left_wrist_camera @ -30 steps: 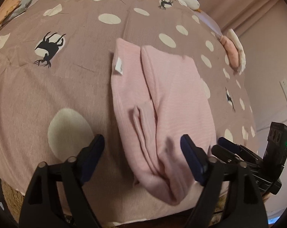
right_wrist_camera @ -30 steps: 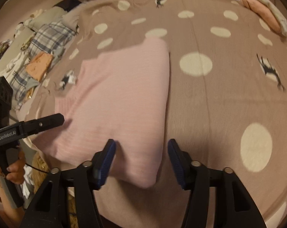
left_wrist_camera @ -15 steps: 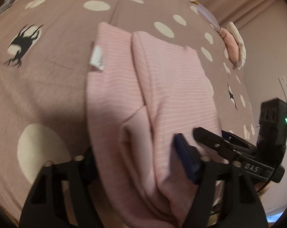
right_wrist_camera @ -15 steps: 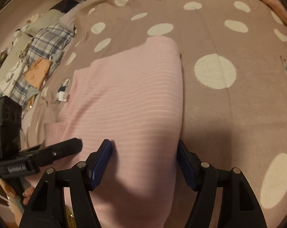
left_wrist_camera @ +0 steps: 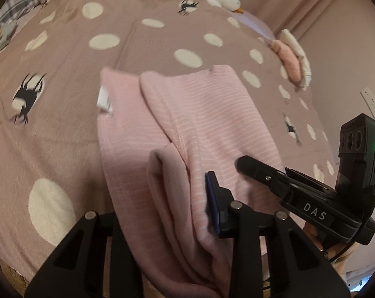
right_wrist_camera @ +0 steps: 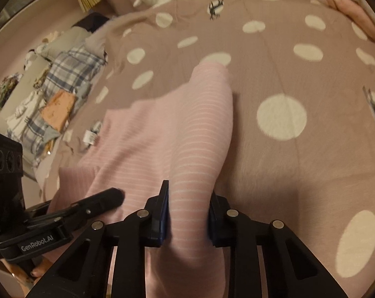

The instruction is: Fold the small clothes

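My left gripper [left_wrist_camera: 162, 213] clamps the near edge of the pink striped knit garment [left_wrist_camera: 187, 129], which lies folded on the mauve bedspread with cream dots [left_wrist_camera: 63, 134]; my right gripper [right_wrist_camera: 187, 213] pinches its near right corner [right_wrist_camera: 189, 164].

A pale pink garment [left_wrist_camera: 207, 124] with thin white stripes is seen on a mauve-brown bedcover [right_wrist_camera: 299, 79] patterned with cream dots and black deer.

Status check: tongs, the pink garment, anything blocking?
Left tongs shut on pink garment, near edge. Right tongs shut on same edge. Garment partly folded on spotted bedspread. Nothing in the way.
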